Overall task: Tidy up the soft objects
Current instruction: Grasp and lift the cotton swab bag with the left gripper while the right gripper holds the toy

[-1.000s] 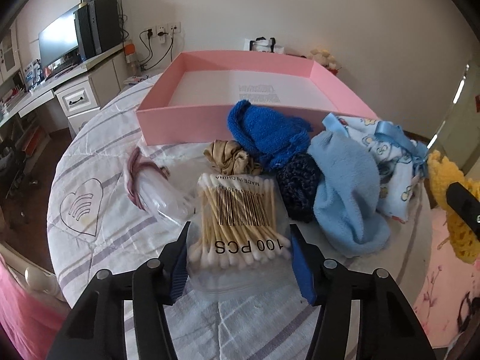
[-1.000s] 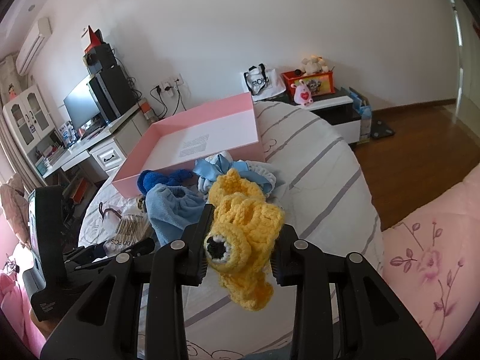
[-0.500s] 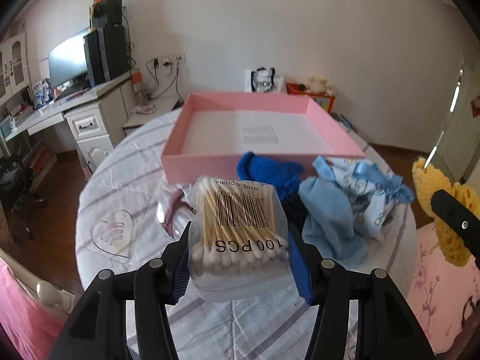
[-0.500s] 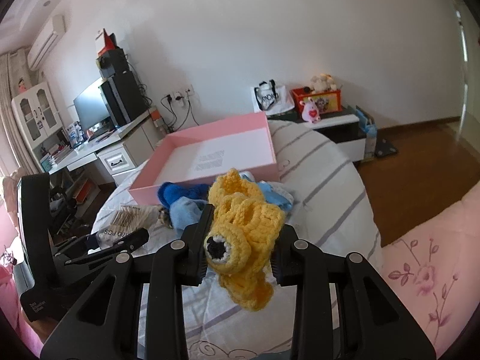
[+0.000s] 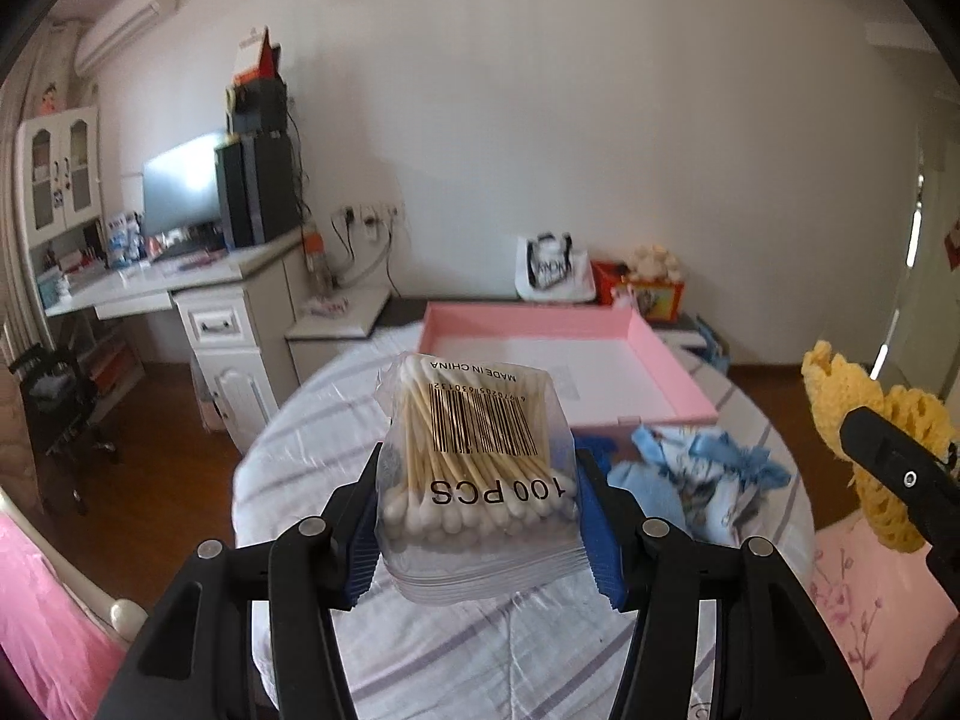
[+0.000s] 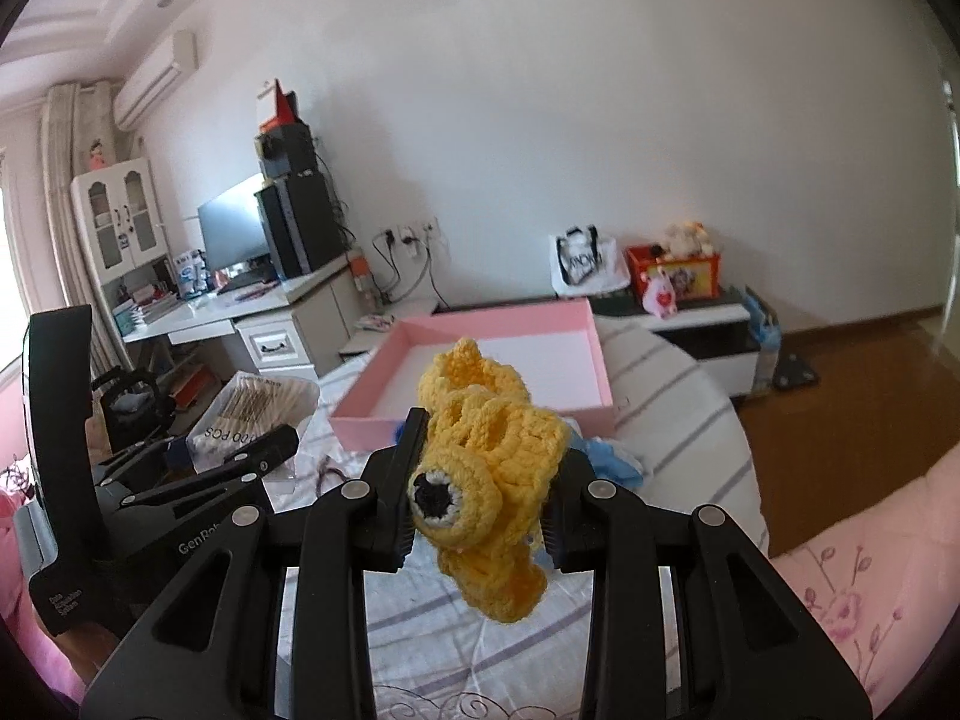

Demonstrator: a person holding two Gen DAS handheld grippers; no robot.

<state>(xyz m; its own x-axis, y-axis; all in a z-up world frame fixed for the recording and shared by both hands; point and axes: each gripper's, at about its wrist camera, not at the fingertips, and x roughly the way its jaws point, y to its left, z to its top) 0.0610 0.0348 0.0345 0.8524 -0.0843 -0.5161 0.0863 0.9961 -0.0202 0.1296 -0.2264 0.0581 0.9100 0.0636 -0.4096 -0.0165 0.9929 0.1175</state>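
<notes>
My left gripper is shut on a clear bag of cotton swabs, held in the air above the round table. My right gripper is shut on a yellow crocheted toy with a black and white eye. That toy and the right gripper show at the right edge of the left wrist view. The swab bag and the left gripper show at the left of the right wrist view. An open pink box lies on the table's far side. Light blue cloths lie in front of it.
The table wears a white cloth with grey stripes. A white desk with a monitor and speakers stands at the left. A low cabinet with a bag and toys lines the far wall. Pink bedding lies at the right.
Both grippers have risen with their loads and now point more level. The table and the cloth pile sit lower and smaller in both views. More of the room shows.
</notes>
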